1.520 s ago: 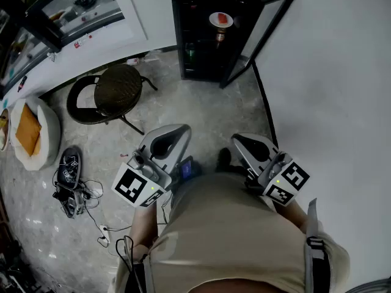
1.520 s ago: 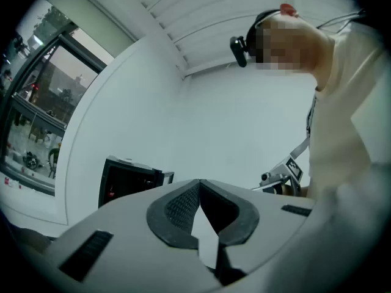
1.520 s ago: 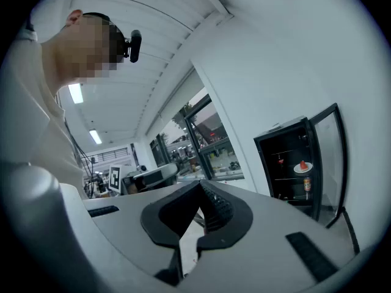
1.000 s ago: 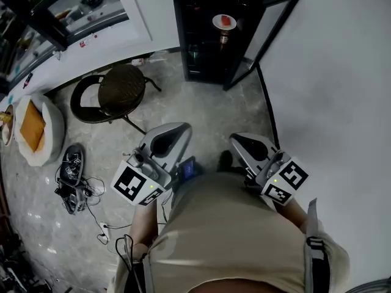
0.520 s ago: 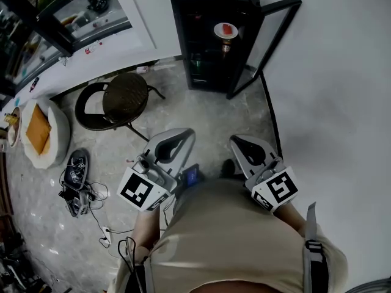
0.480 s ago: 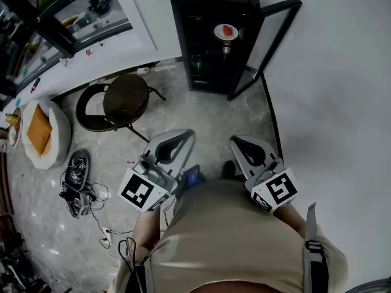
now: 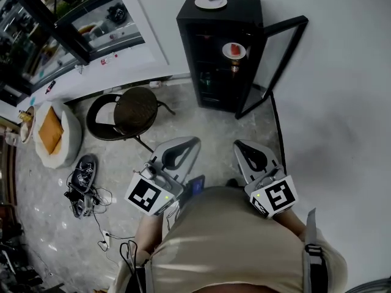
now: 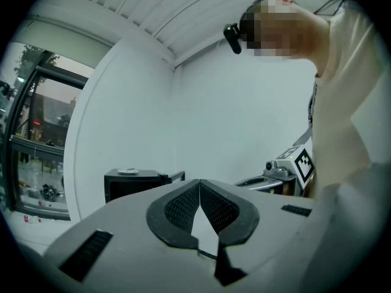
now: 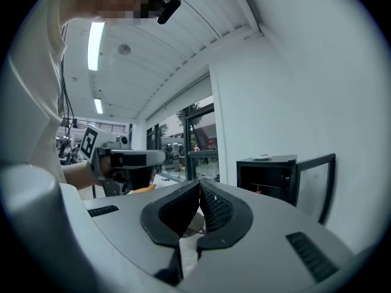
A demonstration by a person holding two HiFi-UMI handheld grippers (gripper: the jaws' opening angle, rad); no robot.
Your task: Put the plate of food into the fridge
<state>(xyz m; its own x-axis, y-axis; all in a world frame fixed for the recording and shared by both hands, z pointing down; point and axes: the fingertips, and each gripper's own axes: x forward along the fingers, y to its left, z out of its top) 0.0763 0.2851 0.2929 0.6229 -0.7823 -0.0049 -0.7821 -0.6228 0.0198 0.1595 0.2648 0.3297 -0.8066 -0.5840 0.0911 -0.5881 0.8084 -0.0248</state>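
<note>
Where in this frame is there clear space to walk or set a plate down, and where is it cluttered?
Free: the top of the fridge right of the small plate, and the stone floor between its open door and the chair. Crowded: the floor at left, with shoes, cables and a cushioned bed.

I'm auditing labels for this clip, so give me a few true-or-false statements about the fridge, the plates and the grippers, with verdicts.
The fridge has its door standing open. True.
The left gripper holds a plate. False: its jaws are shut on nothing.
A plate of food sits on a shelf inside the fridge. True.
The fridge's top is bare. False: a white plate lies there.
The right gripper has its jaws shut. True.
</note>
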